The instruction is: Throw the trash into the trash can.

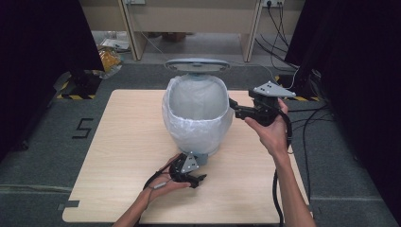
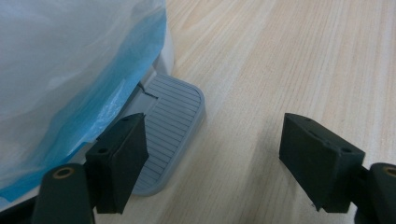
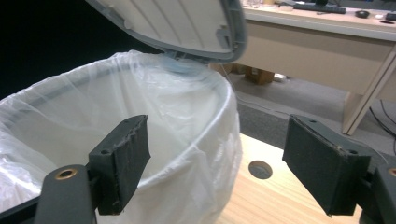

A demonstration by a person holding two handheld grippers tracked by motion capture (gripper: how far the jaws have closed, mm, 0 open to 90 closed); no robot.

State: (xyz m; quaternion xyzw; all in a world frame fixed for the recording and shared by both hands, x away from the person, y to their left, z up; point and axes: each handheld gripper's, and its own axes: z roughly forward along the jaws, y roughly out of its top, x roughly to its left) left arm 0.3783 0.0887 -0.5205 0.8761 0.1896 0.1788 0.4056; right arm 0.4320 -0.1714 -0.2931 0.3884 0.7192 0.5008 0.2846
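Pedal bin [image 1: 198, 113] is sitting mid-table [image 1: 118, 156], its lid [image 1: 197, 65] standing up at the back, white bag liner [image 1: 189, 128] folded over the rim.

I am resting my left gripper [image 1: 197, 179] low at the bin's foot, jaws spread wide with nothing between them. In the left gripper view one jaw is lying on or just over the ribbed grey pedal [image 2: 170, 133]; I cannot tell if it is actually pressing. With the lid up, I judge this hand is keeping the pedal down.

I am bringing my right gripper [image 1: 235, 108] in at the bin's right rim, jaws apart and gripping nothing. In the right gripper view the rim [image 3: 219, 116] and liner are running between them, untouched.

Step in hand, as I read it: reaching for the liner's edge. Next move is calling for closing on the plastic at the rim, not the hard wall.

Writing: a black "5" [image 1: 83, 128] marked on the floor, left of the table; no brand legible on the bin
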